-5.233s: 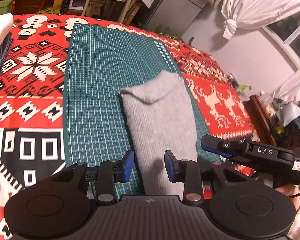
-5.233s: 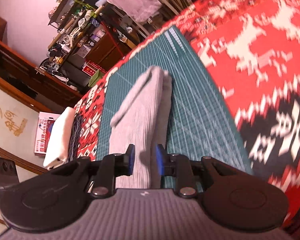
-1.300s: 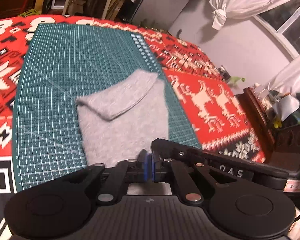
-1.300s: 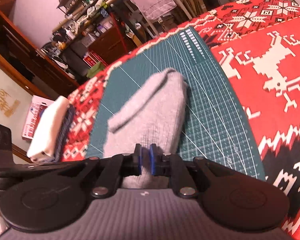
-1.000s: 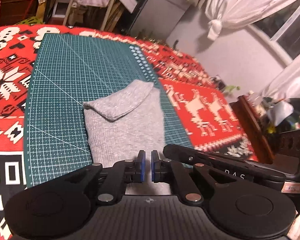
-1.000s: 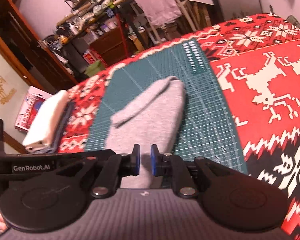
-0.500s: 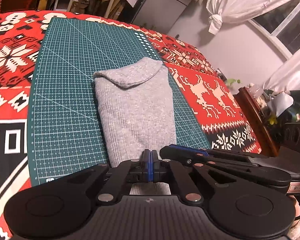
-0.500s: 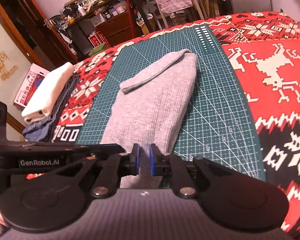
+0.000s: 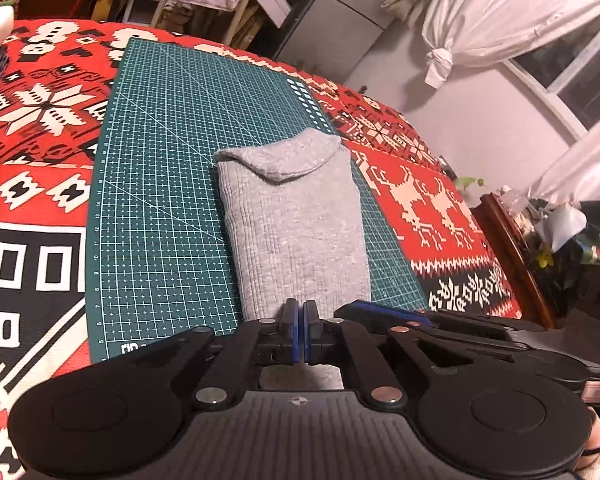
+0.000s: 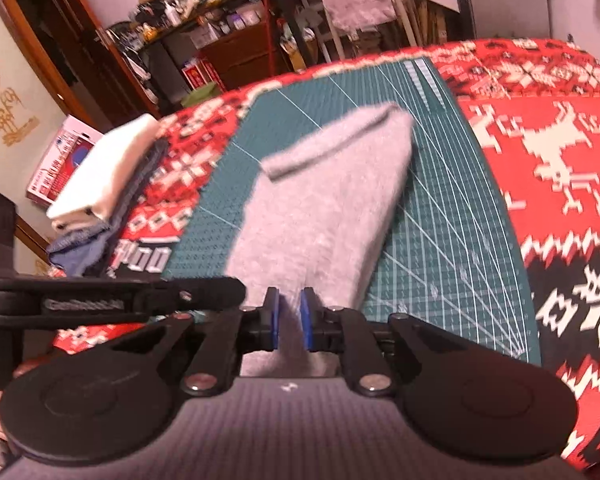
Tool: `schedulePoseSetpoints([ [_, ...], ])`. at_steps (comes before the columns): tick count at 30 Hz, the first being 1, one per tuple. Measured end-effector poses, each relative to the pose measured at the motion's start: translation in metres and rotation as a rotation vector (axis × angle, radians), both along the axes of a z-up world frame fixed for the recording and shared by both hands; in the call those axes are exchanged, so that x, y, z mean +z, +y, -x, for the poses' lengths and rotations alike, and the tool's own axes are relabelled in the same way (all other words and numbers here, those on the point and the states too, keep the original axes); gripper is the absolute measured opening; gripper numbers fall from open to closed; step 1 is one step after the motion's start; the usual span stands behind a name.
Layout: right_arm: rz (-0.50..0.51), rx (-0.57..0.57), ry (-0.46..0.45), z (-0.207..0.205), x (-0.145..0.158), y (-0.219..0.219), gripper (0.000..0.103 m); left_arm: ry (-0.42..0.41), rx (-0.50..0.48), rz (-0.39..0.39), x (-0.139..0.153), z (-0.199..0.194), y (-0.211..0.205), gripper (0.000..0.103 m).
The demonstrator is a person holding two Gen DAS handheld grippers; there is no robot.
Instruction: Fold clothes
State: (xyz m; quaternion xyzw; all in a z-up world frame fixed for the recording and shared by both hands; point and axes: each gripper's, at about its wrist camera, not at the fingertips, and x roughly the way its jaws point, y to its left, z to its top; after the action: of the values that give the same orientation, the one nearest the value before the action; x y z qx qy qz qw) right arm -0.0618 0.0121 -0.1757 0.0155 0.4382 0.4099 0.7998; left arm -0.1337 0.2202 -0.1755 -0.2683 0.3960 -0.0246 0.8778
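Grey knit (image 9: 296, 236) lies folded into a long strip on the green mat (image 9: 160, 184), lengthways away from me, nearer the mat's right edge. Far end has a flap turned back over the top. Mat sits on the red patterned cloth (image 9: 36, 120).

Left gripper (image 9: 301, 320): blue pads (image 9: 295, 336) almost together, thin slit between them, at the near end of the knit. Fabric shows behind and below the tips; I cannot tell if any is pinched.

Right gripper (image 10: 289, 312): narrow gap between its pads (image 10: 305, 320), wider than the left's. Knit (image 10: 324, 208) shows through the gap and under the fingers. Can't say whether cloth is caught. This view is blurred.

The two grippers sit close side by side at the same near end; each one's black body shows in the other's view.

Stack of folded clothes (image 10: 108, 176), white on top, dark blue under, on the cloth left of the mat, well apart from the knit.
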Motion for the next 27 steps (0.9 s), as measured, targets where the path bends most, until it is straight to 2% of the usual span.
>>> schedulePoseSetpoints([
  [3, 0.004, 0.000, 0.001, 0.000, -0.002, -0.004, 0.012, -0.003, -0.003, -0.004, 0.000, 0.001, 0.000, 0.005],
  [7, 0.003, 0.003, -0.007, 0.006, 0.002, -0.011, 0.012, 0.001, -0.013, -0.071, 0.008, 0.006, -0.010, 0.004],
  [10, -0.005, 0.008, -0.018, 0.013, 0.007, -0.017, 0.013, -0.010, -0.045, -0.080, 0.012, 0.013, -0.015, 0.004],
  [12, -0.019, 0.025, -0.025, 0.017, 0.009, -0.018, 0.013, 0.007, -0.061, -0.100, 0.007, 0.014, -0.017, 0.004],
  [18, 0.000, 0.034, 0.004, 0.017, -0.003, -0.017, 0.013, 0.025, -0.062, -0.084, 0.001, 0.017, -0.015, 0.004],
  [27, 0.043, 0.072, -0.005, 0.035, 0.005, -0.030, 0.015, 0.081, -0.094, -0.153, 0.000, 0.030, -0.034, 0.004],
])
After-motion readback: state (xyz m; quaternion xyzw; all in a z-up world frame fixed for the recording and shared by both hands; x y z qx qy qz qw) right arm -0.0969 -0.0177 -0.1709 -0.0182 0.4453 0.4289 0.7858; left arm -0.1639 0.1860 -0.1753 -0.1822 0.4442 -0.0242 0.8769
